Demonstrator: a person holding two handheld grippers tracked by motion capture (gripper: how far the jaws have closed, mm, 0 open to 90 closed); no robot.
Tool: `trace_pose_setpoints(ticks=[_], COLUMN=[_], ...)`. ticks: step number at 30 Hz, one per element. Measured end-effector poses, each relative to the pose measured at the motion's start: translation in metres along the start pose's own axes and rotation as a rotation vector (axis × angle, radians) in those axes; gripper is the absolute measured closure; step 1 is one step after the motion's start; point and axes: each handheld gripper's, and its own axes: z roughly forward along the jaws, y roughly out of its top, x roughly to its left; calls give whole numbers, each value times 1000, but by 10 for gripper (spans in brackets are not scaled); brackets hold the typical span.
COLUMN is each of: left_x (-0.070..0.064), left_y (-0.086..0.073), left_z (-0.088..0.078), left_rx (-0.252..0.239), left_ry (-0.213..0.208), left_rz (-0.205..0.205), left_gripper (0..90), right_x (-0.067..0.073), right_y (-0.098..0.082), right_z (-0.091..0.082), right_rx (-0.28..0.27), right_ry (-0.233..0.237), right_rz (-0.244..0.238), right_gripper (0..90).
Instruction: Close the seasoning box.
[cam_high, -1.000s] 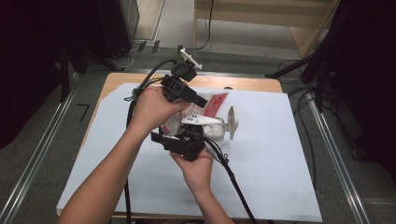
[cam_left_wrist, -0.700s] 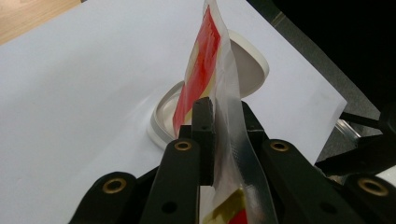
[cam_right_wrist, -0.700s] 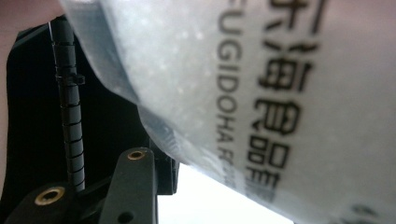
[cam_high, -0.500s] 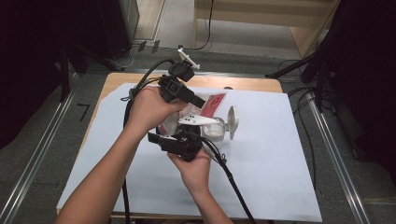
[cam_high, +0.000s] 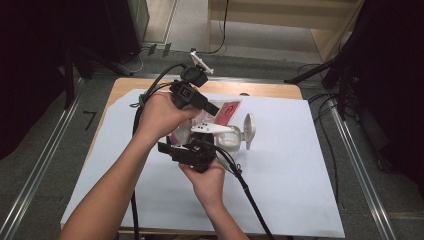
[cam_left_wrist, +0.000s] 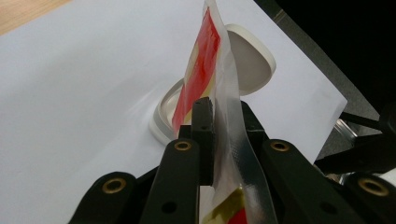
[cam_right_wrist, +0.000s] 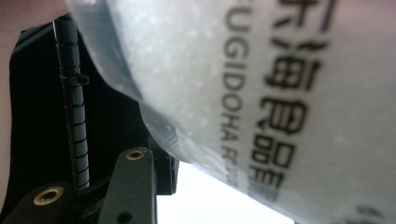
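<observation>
My left gripper (cam_high: 214, 108) is shut on the edge of a red and clear plastic packet (cam_high: 229, 109), which stands upright between the jaws in the left gripper view (cam_left_wrist: 205, 60). Just beyond the packet is a frosted jar (cam_high: 226, 138) lying on its side, its white rim (cam_left_wrist: 163, 109) facing the packet and its hinged white lid (cam_high: 248, 130) swung open (cam_left_wrist: 252, 60). My right gripper (cam_high: 206, 145) is shut on the jar's body. In the right gripper view the jar's printed wall (cam_right_wrist: 261, 107) sits close above one black finger (cam_right_wrist: 137, 182); the other finger is hidden.
A large white sheet (cam_high: 300, 190) covers most of the wooden table (cam_high: 270, 89). Black cables (cam_high: 250, 195) trail from both grippers toward the near edge. Metal rails and dark curtains flank the table on both sides.
</observation>
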Motion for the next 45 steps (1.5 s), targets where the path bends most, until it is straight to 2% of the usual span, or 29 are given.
trace_pose_setpoints(ticks=[5,6,16,24,29,41,45], left_x=[-1,-1,-2,-4,-4,-5,-5], left_y=[2,3,4,6,7,7,7], left_z=[1,1,1,2,2,2,1], left_rx=[5,11,20,26,29,23,29], left_ry=[-5,-3,-5,-4,-7,-8,-7], left_rz=[-13,-2,-9,1,-11,-4,10], left_gripper=[826,826,824,824,824,825,825], right_x=[-1,0,0,1,2,1,1], right_y=[1,1,2,2,3,3,3], right_z=[-2,-2,-4,-5,-6,-7,-8], right_rx=[0,0,1,4,3,8,9], right_ry=[7,8,10,10,13,9,7], right_rz=[-1,1,2,6,7,1,-2], right_gripper=[565,565,567,567,565,566,567])
